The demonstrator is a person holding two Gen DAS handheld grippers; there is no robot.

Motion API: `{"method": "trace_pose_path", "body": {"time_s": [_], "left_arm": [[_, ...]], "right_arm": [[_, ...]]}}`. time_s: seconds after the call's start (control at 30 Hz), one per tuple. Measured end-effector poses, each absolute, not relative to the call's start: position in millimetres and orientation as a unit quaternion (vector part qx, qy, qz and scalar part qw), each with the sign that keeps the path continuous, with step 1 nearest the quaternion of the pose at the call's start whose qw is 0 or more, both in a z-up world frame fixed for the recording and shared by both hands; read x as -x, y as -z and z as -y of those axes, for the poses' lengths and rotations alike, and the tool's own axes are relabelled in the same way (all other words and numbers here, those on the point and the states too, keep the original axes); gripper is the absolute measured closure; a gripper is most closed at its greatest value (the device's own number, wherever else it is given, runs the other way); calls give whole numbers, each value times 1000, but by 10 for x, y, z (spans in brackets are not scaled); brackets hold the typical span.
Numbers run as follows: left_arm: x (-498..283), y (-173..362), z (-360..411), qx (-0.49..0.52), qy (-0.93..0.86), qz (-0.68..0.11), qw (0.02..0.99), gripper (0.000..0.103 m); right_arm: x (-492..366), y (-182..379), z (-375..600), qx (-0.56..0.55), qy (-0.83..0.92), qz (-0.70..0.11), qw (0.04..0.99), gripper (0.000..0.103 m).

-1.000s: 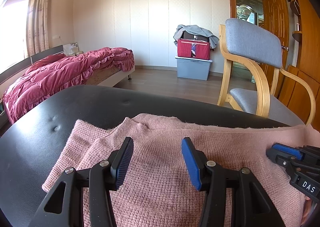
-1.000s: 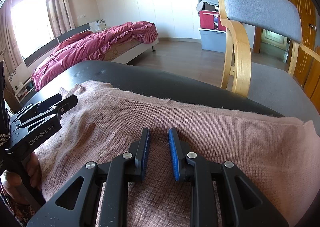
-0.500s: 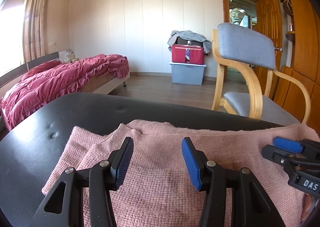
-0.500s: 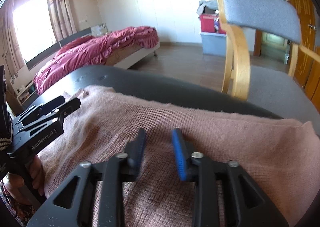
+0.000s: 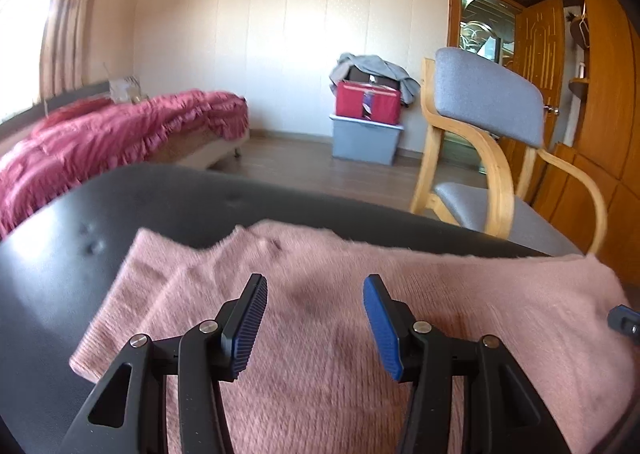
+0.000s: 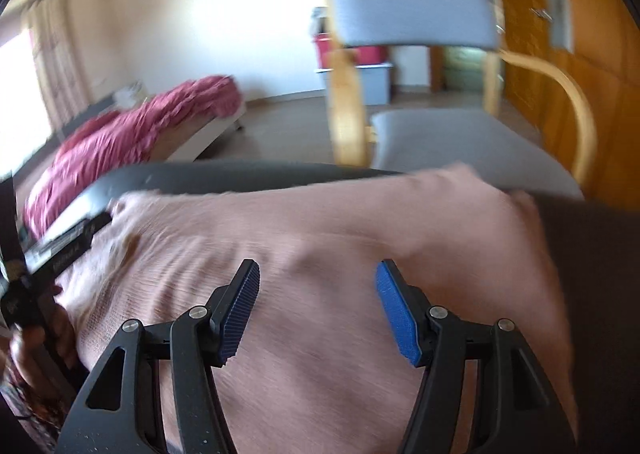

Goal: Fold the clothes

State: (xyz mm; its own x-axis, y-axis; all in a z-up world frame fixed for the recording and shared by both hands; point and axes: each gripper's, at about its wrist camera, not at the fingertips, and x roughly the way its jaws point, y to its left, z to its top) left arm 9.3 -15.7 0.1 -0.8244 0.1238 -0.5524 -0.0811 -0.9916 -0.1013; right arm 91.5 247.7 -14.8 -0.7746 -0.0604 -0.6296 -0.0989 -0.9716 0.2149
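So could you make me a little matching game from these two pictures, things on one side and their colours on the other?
Things:
1. sweater spread on the table
2. bedspread
3. storage bin on the floor
4. pads of the left hand-held gripper

Colours:
A. blue
B. pale pink
C. grey
D. deep red

Pairs: 1-B, 2-D, 3-C, 4-A

Both the left and the right hand-held gripper hang open over the sweater, gripping nothing.
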Motion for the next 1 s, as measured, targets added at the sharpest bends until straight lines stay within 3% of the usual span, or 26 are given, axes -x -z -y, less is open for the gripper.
{"method": "trace_pose_path", "body": {"time_s": [0.23,0.33,0.7,1.0], "left_arm": [[-263,-18,162,291,-953,36,78,52],[-340,-36,102,285,-955,21,85,52],[-511,-72,-158,296,-951,-39,81,52],[-876,-136,-746,301,-941,-72,139,52]], "right_arm": [[-1425,97,-3206,335,-922,-167,99,38],[-1585,133,-3420,342,-914,-186,112,34],[-1572,422,-3722,366,-893,-248,78,33],[-1279,473,-3670,363,-891,-272,-4,32]]}}
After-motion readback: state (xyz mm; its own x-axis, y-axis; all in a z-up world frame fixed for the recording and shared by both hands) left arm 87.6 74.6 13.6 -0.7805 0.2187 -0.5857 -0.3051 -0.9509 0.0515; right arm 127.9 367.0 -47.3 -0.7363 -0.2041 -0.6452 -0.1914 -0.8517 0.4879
